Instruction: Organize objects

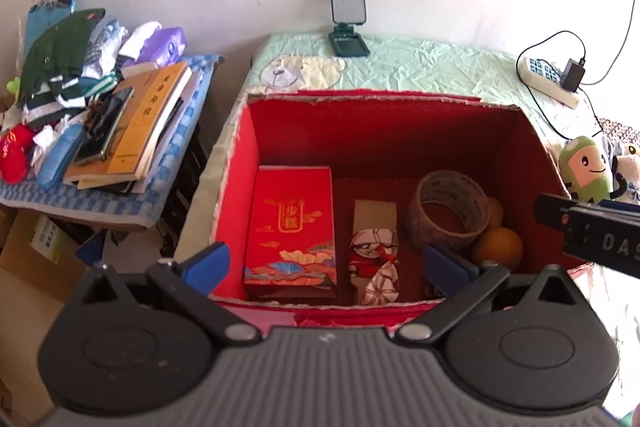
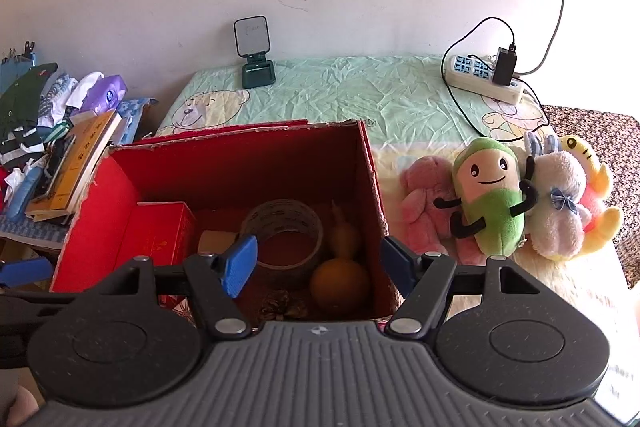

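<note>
Now hovering over open red cardboard box (image 1: 384, 131), left gripper (image 1: 328, 263) and right gripper (image 2: 320, 259) both spread, empty. Reaching next (probably) for green plush toy (image 2: 490, 203) lying just outside, beside box wall.

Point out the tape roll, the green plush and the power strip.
tape roll (image 1: 448, 215), left wrist view, on its outer band.
green plush (image 2: 494, 203), right wrist view, on its body.
power strip (image 2: 480, 79), right wrist view, on its white casing.

Cardboard box (image 1: 240, 155): red paper lining, matt, torn rough rim. Red packet (image 1: 290, 235) at box's 9 o'clock: glossy printed card. Tape roll (image 1: 448, 215): shiny plastic film. Bedsheet (image 2: 360, 91): creased cotton-like cloth. Green toy (image 2: 490, 203) at box's 3 o'clock: fuzzy plush.
</note>
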The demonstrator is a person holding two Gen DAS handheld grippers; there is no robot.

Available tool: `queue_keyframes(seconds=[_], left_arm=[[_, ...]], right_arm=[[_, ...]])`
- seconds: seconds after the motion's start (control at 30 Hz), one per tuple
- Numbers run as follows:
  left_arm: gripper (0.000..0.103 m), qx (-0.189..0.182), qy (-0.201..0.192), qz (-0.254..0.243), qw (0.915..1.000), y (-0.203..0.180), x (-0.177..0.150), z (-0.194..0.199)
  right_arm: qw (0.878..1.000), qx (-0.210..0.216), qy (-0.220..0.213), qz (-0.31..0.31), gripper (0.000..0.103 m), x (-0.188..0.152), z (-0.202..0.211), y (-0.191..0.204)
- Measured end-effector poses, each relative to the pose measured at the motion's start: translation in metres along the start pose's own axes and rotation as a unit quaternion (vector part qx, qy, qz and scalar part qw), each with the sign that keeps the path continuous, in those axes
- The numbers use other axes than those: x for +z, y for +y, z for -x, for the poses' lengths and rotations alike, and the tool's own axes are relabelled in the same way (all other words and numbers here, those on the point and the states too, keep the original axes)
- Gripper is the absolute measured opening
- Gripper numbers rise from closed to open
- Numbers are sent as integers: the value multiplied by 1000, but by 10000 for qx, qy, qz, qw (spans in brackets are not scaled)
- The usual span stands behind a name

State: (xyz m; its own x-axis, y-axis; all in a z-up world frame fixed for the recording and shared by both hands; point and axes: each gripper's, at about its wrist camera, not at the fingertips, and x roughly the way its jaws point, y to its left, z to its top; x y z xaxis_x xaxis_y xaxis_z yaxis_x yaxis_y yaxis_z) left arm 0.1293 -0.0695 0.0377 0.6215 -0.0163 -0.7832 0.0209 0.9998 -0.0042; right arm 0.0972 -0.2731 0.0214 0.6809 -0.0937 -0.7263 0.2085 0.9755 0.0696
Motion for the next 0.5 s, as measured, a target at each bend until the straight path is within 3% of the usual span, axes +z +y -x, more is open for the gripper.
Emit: queue_keyframes(seconds=[0.33,0.5], left_arm=[[103,-117,175,-186,9996,-6,-1,-9],[103,14,212,-215,9995,-5,0,-11]], right_arm=[[9999,75,31,-143,71,-2,-2,-2],[9998,113,52,-139,71,-3,-2,-3]])
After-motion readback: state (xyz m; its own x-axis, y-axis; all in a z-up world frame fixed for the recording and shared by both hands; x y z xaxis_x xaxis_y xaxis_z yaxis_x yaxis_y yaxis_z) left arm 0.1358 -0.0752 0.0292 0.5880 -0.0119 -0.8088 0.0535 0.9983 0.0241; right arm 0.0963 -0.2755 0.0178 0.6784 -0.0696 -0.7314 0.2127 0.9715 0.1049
